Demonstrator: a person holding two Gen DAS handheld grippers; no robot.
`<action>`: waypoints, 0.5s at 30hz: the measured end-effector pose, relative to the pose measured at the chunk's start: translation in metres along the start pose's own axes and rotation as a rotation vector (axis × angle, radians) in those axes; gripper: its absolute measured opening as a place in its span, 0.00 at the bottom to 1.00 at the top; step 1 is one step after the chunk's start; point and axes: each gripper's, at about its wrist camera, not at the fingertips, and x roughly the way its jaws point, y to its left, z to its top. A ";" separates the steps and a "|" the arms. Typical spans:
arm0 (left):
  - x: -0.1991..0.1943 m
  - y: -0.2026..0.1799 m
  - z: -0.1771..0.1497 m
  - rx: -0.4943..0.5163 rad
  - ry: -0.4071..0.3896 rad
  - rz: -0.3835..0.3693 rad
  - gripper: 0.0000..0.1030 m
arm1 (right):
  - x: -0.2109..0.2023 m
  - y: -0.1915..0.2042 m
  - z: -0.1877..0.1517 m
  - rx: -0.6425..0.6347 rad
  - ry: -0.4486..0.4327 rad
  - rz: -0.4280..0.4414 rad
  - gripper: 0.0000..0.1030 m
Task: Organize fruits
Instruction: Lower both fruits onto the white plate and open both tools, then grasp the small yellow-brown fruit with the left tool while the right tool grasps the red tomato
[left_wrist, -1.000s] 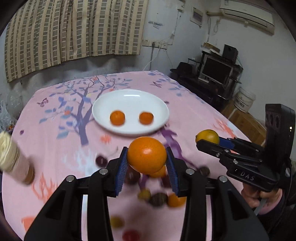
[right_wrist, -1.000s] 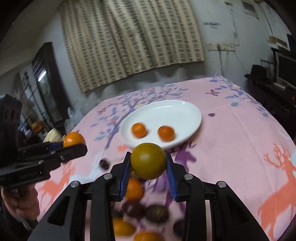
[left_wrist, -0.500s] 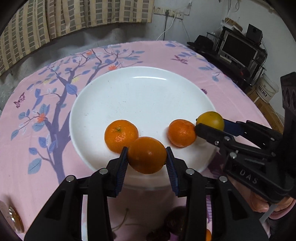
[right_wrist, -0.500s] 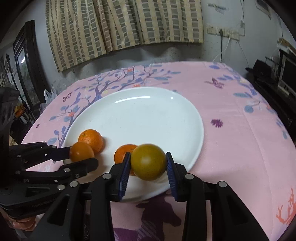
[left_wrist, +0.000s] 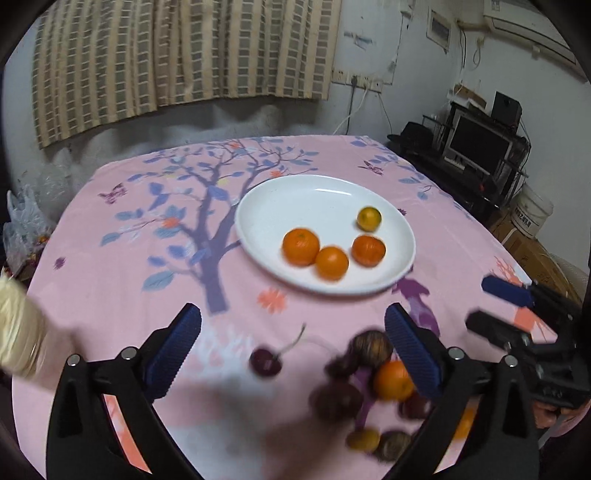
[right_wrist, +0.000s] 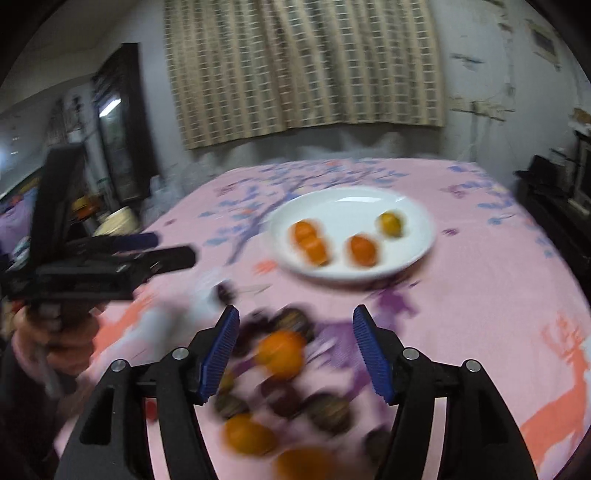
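Observation:
A white plate on the pink tablecloth holds three oranges and a yellow-green fruit. My left gripper is open and empty, pulled back above a dark cherry and the near pile of loose fruit. My right gripper is open and empty above the same pile, with a loose orange between its fingers' line of sight. Each gripper shows in the other's view, the right gripper and the left gripper.
A tan jar stands at the table's left edge. Several dark fruits and oranges lie blurred near the front edge. A TV stand and a white bucket are off to the right of the table.
Both grippers have opened and let go of their fruits onto the plate, then drawn back toward the near pile. The plate now holds two more fruits.

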 end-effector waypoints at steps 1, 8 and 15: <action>-0.009 0.005 -0.010 -0.005 -0.008 0.000 0.95 | -0.002 0.014 -0.011 -0.021 0.023 0.036 0.63; -0.036 0.052 -0.068 -0.105 -0.038 0.095 0.95 | 0.019 0.103 -0.057 -0.201 0.195 0.138 0.58; -0.050 0.065 -0.070 -0.145 -0.085 0.086 0.95 | 0.047 0.132 -0.055 -0.226 0.268 0.119 0.50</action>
